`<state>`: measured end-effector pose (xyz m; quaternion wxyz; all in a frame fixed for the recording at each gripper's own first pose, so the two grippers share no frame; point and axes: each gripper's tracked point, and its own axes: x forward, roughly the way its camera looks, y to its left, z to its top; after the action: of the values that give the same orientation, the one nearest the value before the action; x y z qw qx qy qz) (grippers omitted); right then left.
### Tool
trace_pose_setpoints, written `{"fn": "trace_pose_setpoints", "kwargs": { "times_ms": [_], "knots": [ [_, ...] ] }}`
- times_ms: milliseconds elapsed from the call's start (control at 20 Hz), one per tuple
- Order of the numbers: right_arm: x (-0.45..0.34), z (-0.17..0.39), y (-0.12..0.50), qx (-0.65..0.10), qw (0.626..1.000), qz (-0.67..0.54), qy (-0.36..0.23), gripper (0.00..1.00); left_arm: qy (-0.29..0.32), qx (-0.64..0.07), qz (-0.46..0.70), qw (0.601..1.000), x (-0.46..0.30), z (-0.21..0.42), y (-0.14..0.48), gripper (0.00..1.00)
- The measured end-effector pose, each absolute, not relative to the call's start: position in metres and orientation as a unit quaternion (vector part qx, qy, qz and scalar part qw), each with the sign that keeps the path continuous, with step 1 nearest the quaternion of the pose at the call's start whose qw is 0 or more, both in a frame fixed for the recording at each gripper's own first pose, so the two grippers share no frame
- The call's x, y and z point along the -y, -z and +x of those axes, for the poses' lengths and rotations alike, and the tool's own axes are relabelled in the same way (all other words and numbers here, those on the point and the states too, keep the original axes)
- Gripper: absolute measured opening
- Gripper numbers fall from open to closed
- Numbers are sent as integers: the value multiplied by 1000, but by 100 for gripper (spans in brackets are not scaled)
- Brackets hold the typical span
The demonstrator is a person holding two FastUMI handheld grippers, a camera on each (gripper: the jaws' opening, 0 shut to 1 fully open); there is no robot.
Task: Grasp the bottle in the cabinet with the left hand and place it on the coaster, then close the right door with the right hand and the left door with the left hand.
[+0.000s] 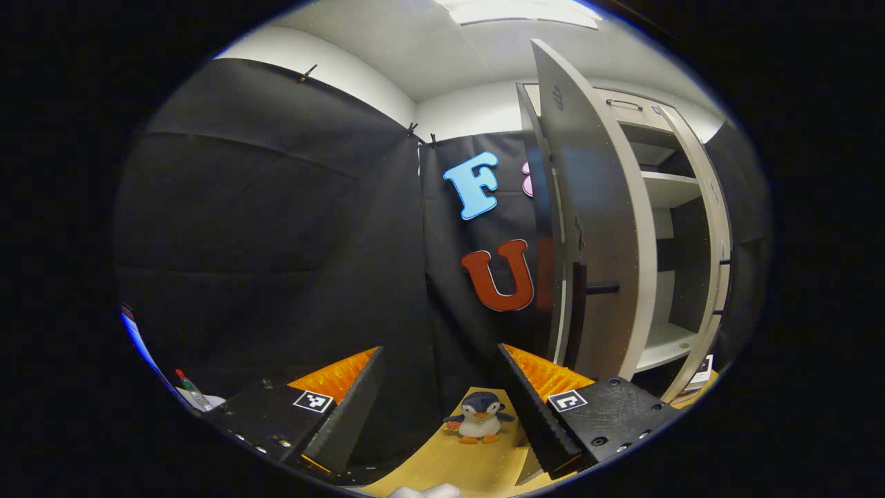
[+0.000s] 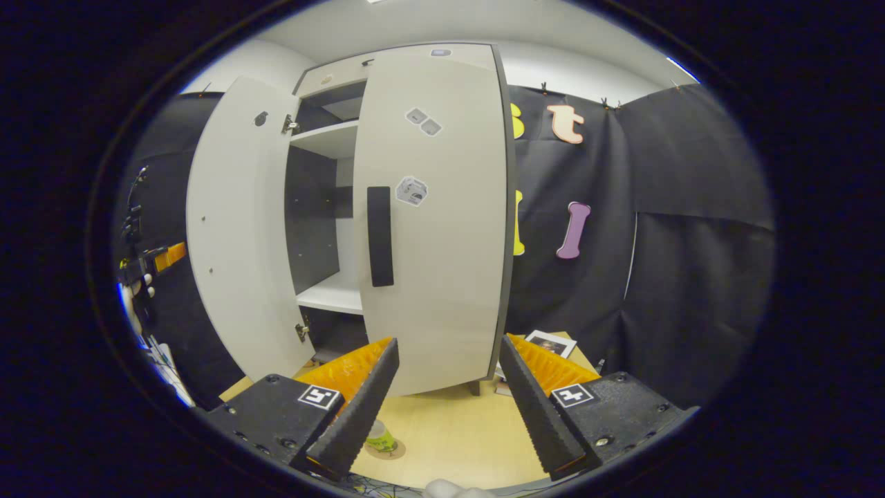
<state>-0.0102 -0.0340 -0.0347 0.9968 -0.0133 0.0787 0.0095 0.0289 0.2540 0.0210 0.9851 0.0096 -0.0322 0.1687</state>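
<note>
The bottle (image 2: 379, 436) seems to stand on a coaster (image 2: 387, 448) on the surface (image 2: 456, 429), low in the right gripper view and partly hidden behind the right hand-held gripper's (image 2: 446, 408) near finger; I judge the placing step done, though so little of it shows that I can't be sure it's upright.

The cabinet (image 2: 332, 207) stands toward the surface's far edge with both doors off their frame. The right door (image 2: 432, 221) is swung partway across the opening, its dark handle (image 2: 379, 235) facing the camera, so closing it looks like the step in hand. The left door (image 1: 588, 228) is wide open in the left gripper view.

The right hand-held gripper is spread, nothing between its fingers. The left hand-held gripper (image 1: 442, 408) is likewise spread and empty, with a toy penguin (image 1: 480, 417) on the surface beyond it.

Next, the right one should meet the door's face and push it flush.
</note>
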Motion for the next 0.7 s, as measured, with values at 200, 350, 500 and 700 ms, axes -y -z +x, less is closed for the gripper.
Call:
{"fn": "trace_pose_setpoints", "kwargs": {
  "times_ms": [200, 350, 500, 700],
  "knots": [
    [35, -11, 31, -77, 997, -19, -10, 96, -157, 40, 8, 987, -247, 48, -24, 96],
    [34, -10, 30, -75, 997, -18, -14, 96, -145, 35, 17, 989, -237, 62, -23, 96],
    [29, -8, 34, -80, 996, -12, -24, 96, -153, 33, 30, 987, -237, 64, -23, 93],
    [27, -3, 35, -84, 996, -14, -35, 96, -153, 35, 32, 987, -234, 62, -22, 93]
  ]
}}
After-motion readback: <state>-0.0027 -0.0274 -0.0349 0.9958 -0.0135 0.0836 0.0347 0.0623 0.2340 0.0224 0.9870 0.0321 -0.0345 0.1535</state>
